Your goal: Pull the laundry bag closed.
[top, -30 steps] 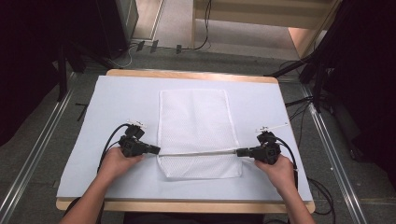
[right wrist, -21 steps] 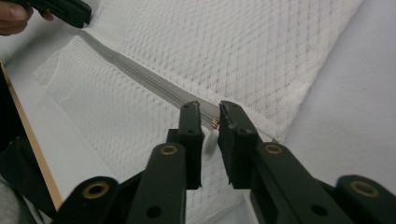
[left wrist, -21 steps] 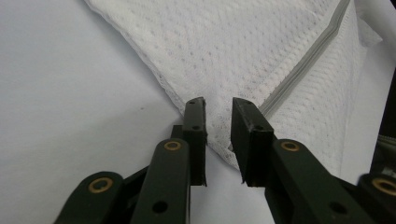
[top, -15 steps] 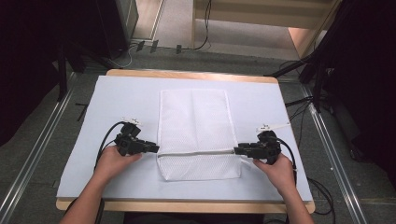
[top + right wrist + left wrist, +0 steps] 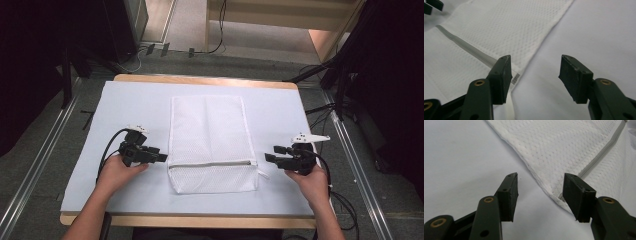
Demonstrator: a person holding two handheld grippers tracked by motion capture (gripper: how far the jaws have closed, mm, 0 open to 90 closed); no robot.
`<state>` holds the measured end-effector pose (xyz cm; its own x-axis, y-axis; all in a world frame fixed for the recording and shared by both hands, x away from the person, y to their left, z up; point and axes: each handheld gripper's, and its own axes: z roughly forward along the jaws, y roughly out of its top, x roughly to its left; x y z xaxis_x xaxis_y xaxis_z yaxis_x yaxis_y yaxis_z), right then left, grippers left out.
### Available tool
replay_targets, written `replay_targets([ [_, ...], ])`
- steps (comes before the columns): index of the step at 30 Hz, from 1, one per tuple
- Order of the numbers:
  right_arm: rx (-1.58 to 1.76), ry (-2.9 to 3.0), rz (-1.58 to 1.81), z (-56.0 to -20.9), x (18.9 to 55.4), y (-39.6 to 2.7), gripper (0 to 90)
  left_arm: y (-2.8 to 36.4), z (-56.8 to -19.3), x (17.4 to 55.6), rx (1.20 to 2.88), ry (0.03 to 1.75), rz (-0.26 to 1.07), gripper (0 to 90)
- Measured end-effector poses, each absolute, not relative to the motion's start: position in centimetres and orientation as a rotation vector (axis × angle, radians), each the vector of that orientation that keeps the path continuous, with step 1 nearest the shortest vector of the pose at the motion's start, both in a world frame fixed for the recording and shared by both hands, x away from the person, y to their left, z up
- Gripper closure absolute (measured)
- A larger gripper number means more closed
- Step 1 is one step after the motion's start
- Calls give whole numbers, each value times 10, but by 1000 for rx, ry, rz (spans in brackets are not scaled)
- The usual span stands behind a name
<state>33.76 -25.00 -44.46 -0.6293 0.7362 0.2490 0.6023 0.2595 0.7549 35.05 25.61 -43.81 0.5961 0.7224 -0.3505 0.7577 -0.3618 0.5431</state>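
ok so I've just let both the left gripper [image 5: 162, 157] and right gripper [image 5: 268, 158] spring wide open and back off the mesh laundry bag [image 5: 210, 142], which now lies flat mid-table on the white mat [image 5: 125, 107], so the straightening looks done.

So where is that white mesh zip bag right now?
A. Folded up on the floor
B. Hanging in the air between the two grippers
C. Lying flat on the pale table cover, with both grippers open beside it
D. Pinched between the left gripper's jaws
C: the white mesh zip bag lies flat on the pale table cover, and the left gripper and right gripper stand open at its sides, jaws having just opened with nothing between them.
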Motion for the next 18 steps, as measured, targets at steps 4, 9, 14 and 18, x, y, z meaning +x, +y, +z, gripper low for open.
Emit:
replay_targets([
  [4,1291,2338,1284,-448,338,-257,414,260,-437,351,2121,1177,-34,430],
  [9,1373,2287,1242,-455,340,-271,396,265,-437,352,2117,1182,15,386],
  [14,1395,2266,1224,-460,341,-274,367,267,-438,353,2114,1187,27,371],
  [18,1391,2267,1205,-464,341,-273,348,268,-439,355,2111,1188,33,362],
])
